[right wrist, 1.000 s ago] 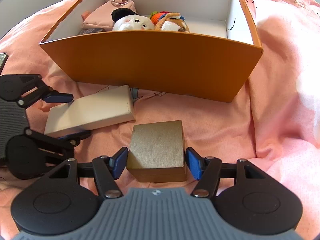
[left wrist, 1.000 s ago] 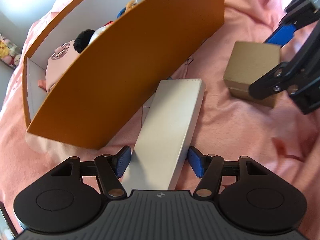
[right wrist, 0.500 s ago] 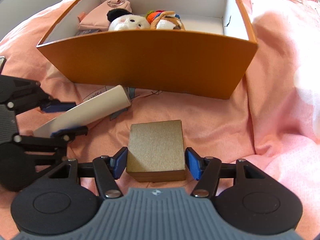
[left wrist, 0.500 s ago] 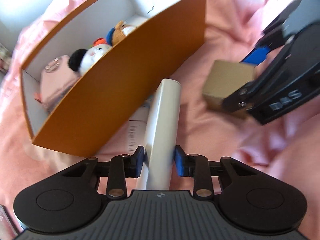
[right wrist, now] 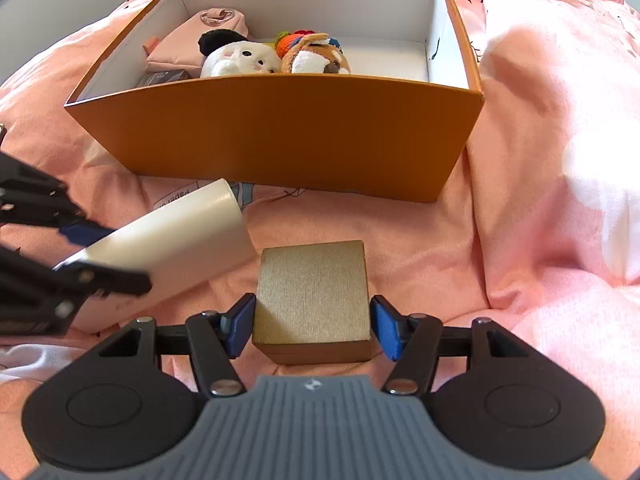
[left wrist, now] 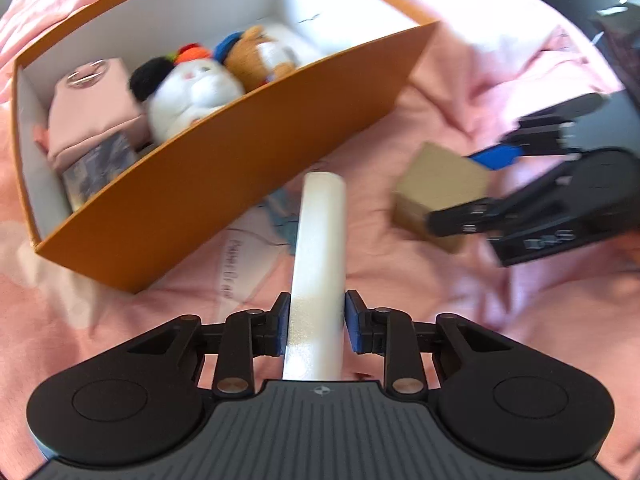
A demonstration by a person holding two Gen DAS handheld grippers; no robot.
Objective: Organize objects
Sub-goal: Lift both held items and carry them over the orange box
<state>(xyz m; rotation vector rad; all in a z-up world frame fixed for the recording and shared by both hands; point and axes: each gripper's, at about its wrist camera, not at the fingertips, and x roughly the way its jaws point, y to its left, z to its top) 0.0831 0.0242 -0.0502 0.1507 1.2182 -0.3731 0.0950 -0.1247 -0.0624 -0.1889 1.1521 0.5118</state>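
This is a bedroom in a home. Everything lies on a soft pink bedspread [right wrist: 540, 208] with many wrinkles, as on a bed. At twelve o'clock stands an orange cardboard box [right wrist: 288, 136], white inside. It holds plush toys [right wrist: 240, 62], a small pink pouch [right wrist: 192, 40] and other little personal things. Such toys and bedding belong to a private room, not to a workplace.
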